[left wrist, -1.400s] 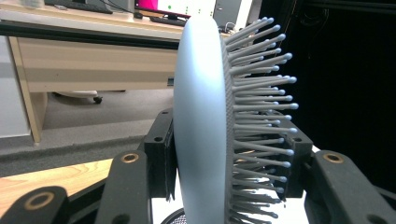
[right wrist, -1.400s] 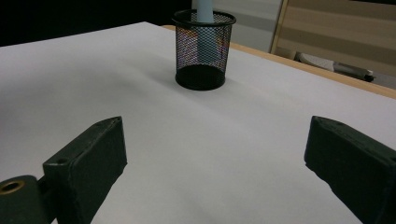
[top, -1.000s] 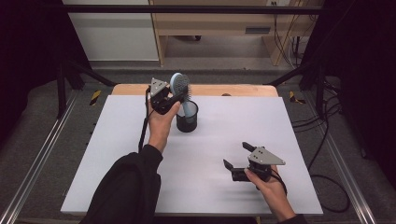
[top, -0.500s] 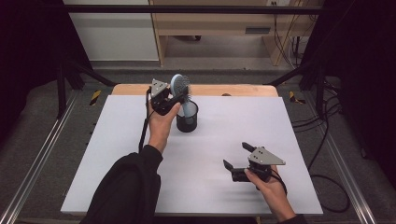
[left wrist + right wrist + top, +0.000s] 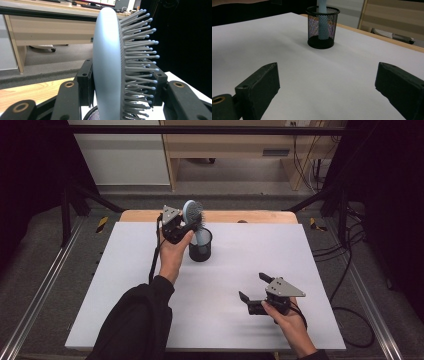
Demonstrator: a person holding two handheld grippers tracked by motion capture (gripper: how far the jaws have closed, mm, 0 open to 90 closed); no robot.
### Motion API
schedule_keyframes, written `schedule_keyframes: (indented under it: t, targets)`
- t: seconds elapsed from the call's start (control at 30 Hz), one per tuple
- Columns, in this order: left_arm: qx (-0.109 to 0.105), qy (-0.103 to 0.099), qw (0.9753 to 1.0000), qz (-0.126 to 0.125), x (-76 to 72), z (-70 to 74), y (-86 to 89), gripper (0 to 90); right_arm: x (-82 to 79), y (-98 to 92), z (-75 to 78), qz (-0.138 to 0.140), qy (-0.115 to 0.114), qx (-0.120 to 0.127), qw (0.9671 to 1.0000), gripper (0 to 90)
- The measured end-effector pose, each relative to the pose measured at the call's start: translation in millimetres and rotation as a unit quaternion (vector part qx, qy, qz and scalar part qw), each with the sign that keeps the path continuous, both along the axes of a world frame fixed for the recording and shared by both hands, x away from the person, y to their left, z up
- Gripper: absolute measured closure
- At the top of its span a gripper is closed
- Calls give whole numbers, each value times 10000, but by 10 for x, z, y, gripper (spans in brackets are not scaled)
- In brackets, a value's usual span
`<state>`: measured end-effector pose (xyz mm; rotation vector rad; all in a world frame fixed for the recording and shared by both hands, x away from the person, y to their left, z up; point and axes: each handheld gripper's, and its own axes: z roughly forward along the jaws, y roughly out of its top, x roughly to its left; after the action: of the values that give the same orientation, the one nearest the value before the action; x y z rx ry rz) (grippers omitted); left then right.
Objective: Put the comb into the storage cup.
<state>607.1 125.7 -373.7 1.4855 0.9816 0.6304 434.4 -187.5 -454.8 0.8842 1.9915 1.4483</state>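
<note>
While the pale blue plastic paddle hairbrush (image 5: 193, 213) stands upright with its handle down inside the black wire-mesh cylindrical pen cup (image 5: 200, 245), its oval head is pinched by the left tool (image 5: 184, 226) — one jaw pressed on the smooth back, the other on the grey bristle side, as seen in the left gripper view (image 5: 110, 67). The cup is set on the white-topped desk (image 5: 125, 285) near the middle of its far edge, where a strip of bare wood is exposed. In the right gripper view the handle (image 5: 322, 22) is seen through the mesh of the cup (image 5: 322, 30), resting on its base. The right tool (image 5: 252, 287) is held low over the desk toward the near right corner, well apart from the cup — its jaws spread wide with nothing between them.
</note>
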Motion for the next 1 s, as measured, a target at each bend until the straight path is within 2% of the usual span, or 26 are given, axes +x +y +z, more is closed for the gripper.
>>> schedule_keyframes:
  t: [1.0]
  targets:
    - [12,55,10000,-24,14,-58,-42,502,-6,-13,8,-2,-16,4,10000,57]
